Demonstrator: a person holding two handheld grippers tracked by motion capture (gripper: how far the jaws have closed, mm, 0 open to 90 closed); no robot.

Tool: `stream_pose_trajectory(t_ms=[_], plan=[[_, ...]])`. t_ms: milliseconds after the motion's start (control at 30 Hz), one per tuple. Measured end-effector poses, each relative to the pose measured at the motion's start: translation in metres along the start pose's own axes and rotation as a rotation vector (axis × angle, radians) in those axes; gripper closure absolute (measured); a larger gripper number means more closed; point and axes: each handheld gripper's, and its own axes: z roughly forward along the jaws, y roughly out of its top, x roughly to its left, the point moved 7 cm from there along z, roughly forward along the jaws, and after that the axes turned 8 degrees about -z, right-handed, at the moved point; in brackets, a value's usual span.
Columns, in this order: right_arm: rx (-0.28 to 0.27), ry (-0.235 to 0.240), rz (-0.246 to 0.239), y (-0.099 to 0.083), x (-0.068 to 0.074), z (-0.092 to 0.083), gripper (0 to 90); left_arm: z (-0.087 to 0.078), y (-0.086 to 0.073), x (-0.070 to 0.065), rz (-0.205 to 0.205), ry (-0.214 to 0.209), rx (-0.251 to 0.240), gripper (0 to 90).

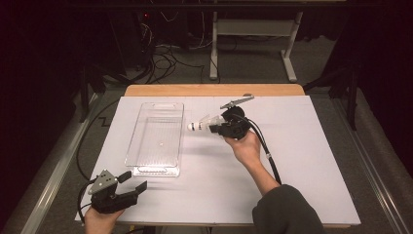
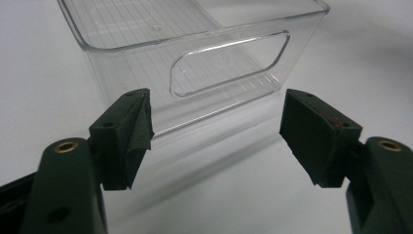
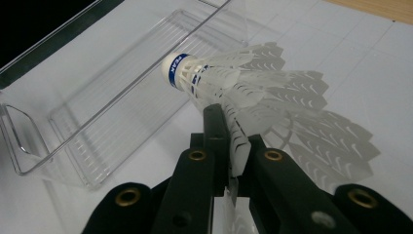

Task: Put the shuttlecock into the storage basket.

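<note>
1. The shuttlecock (image 3: 229,83) is clamped by the right gripper (image 1: 221,127) at one edge of its plastic skirt, cork pointing toward the bin (image 1: 156,139); it is carried above the table (image 1: 302,161), just right of the bin's far half; with so thin a bite on flexible vanes, the shuttlecock could be swung or twisted out of the jaws by a quick move.
2. The skirt is seen flattened between the pads in the right gripper view; if the squeeze is kept long or the wrist is rolled, the vanes could be creased or torn.
3. The cork sits near the bin's right wall; if the approach is made too low, the rim could be struck and the light bin pushed across the table; a release made short of the wall would drop the shuttlecock outside.
4. A shuttlecock let go from height could bounce on the hard floor of the bin and roll out.
5. The left gripper (image 1: 127,183) is held with jaws spread and nothing between them, close before the bin's near handle end (image 2: 226,66); the bin is not steadied by it, so any knock would go unchecked.
</note>
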Motion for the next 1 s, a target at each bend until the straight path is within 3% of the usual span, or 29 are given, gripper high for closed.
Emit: stream_pose_trajectory(t_ms=[1000], plan=[[0.005, 0.016, -0.035, 0.037, 0.022, 0.02, 89.7, -0.005, 0.001, -0.001, 0.011, -0.009, -0.014, 29.0]])
